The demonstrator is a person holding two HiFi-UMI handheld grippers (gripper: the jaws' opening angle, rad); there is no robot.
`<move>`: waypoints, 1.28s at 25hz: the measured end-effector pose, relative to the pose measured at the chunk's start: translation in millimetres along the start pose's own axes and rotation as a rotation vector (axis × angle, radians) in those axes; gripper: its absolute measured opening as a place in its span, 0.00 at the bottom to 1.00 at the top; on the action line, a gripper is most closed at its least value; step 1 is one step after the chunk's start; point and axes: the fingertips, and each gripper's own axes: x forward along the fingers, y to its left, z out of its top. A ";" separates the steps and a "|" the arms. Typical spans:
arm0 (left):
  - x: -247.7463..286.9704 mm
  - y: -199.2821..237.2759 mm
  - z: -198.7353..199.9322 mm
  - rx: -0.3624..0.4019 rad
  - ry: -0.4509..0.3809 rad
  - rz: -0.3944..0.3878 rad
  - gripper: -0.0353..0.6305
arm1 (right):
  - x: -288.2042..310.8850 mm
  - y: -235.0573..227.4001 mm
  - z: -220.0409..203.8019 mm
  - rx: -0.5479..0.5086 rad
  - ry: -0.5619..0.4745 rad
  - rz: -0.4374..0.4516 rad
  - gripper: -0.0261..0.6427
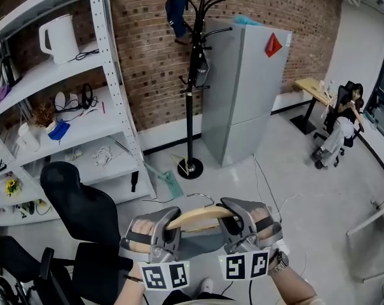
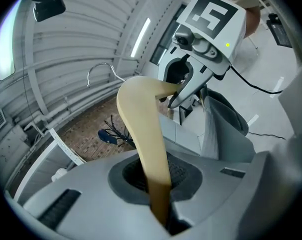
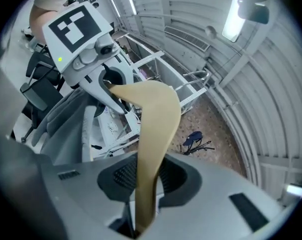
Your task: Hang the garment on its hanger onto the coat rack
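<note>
I hold a wooden hanger (image 1: 201, 216) level between both grippers, low in the head view. My left gripper (image 1: 170, 230) is shut on its left arm and my right gripper (image 1: 236, 224) on its right arm. A grey garment (image 1: 201, 241) hangs below the hanger, and the metal hook (image 1: 203, 199) points away from me. The black coat rack (image 1: 191, 88) stands ahead by the brick wall, apart from the hanger, with a dark blue cap (image 1: 176, 14) on it. In the left gripper view the hanger (image 2: 141, 129) runs from my jaws to the right gripper (image 2: 191, 91). The right gripper view shows the hanger (image 3: 153, 129) pinched the same way.
A white shelf unit (image 1: 109, 75) with a kettle (image 1: 58, 37) stands at the left. A grey cabinet (image 1: 249, 88) is just right of the rack. A black office chair (image 1: 77, 215) is close on my left. A person (image 1: 341, 129) sits far right.
</note>
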 end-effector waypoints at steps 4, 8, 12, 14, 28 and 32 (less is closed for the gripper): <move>-4.7 -7.2 -7.9 -0.017 -0.014 -0.025 0.08 | -1.6 9.5 3.0 0.005 0.032 0.002 0.17; -2.3 3.7 -19.8 -0.014 -0.024 -0.011 0.08 | 7.2 10.1 13.0 0.008 0.050 -0.015 0.17; -5.1 5.0 -33.8 -0.008 -0.025 0.017 0.09 | 10.5 22.6 18.1 0.023 0.076 -0.021 0.17; -5.7 9.4 -39.9 -0.004 -0.025 0.045 0.14 | 12.7 26.8 20.9 0.029 0.091 -0.026 0.17; 39.8 25.9 -61.9 0.035 -0.037 0.119 0.39 | 56.3 31.4 -3.5 0.048 0.123 -0.026 0.25; 71.5 26.3 -66.0 0.030 -0.010 0.122 0.40 | 82.9 22.7 -22.6 0.045 0.102 -0.009 0.25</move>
